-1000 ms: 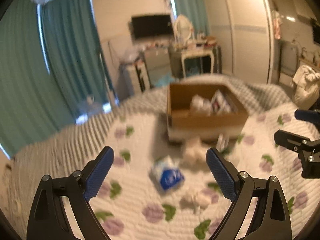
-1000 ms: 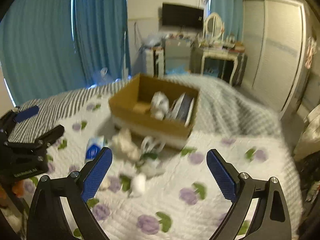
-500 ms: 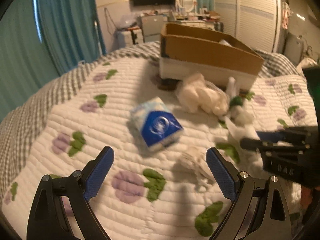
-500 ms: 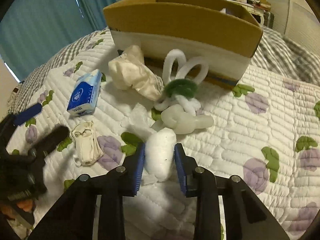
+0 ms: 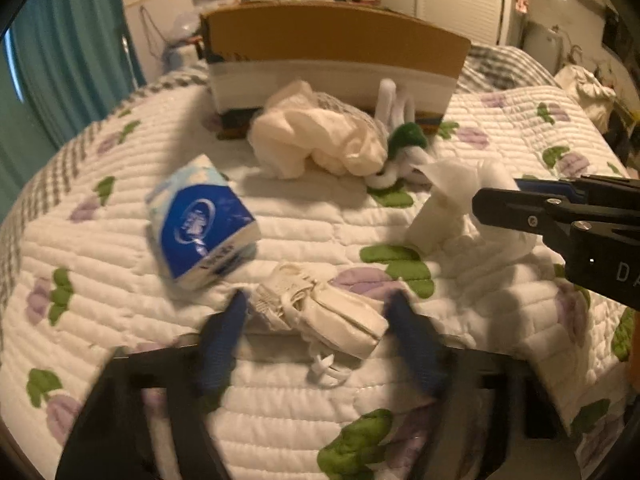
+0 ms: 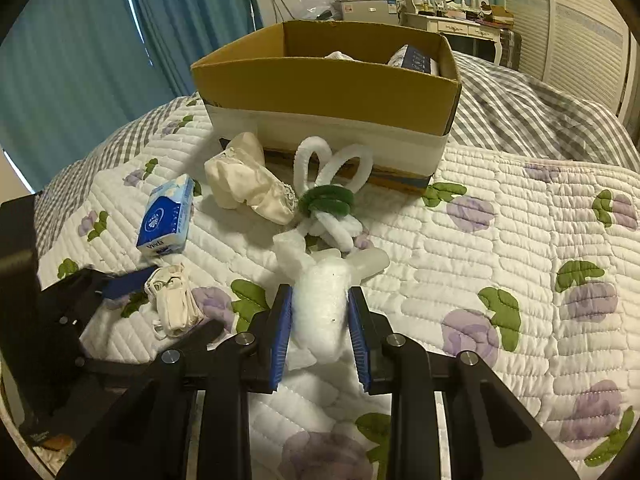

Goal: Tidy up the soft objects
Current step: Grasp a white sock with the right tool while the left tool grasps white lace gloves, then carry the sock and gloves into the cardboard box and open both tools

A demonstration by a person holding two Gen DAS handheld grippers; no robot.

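My right gripper is shut on a white fluffy wad that lies on the quilted bedspread. In the left wrist view that gripper comes in from the right edge with the wad in it. My left gripper is low over the bed with its jaws closing. A cream folded bundle with strings lies between its blurred blue fingers, and I see no pressing on it. The bundle also shows in the right wrist view.
A cardboard box with several things inside stands at the back. In front of it lie a cream cloth lump, a white and green fuzzy loop toy and a blue tissue pack. Curtains and furniture stand beyond the bed.
Both grippers have sunk toward the bedspread. The right one closed on the white wad. The left fingers have drawn inward around the cream bundle.
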